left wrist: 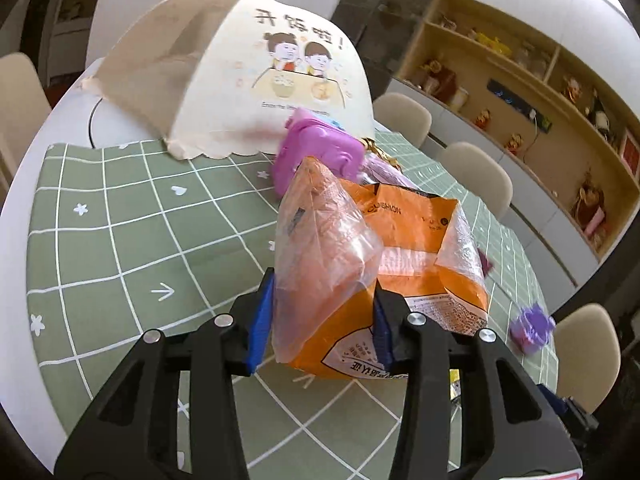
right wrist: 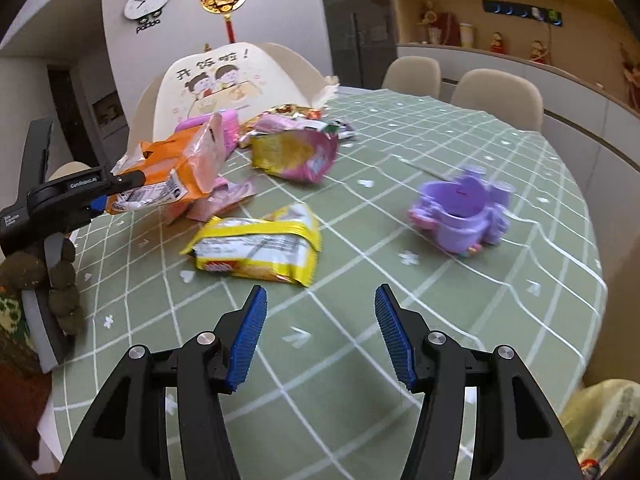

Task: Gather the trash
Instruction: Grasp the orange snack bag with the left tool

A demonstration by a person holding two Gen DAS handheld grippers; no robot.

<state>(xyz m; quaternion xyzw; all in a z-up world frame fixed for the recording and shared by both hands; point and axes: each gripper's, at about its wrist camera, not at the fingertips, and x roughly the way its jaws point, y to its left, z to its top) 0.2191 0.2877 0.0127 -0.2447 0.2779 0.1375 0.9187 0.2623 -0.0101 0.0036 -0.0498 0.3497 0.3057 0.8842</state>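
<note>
The orange wrapper (left wrist: 400, 240), light and crinkly, is pinched by the left gripper (left wrist: 324, 320) beside the food cover (left wrist: 240, 80); the right gripper (right wrist: 320, 336) is held open, empty.

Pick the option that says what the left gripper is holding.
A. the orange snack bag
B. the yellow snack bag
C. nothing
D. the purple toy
A: the left gripper has its blue pads pressed on the orange snack bag, lifted off the green tablecloth; the yellow snack bag and the purple toy lie on the cloth, untouched.
</note>
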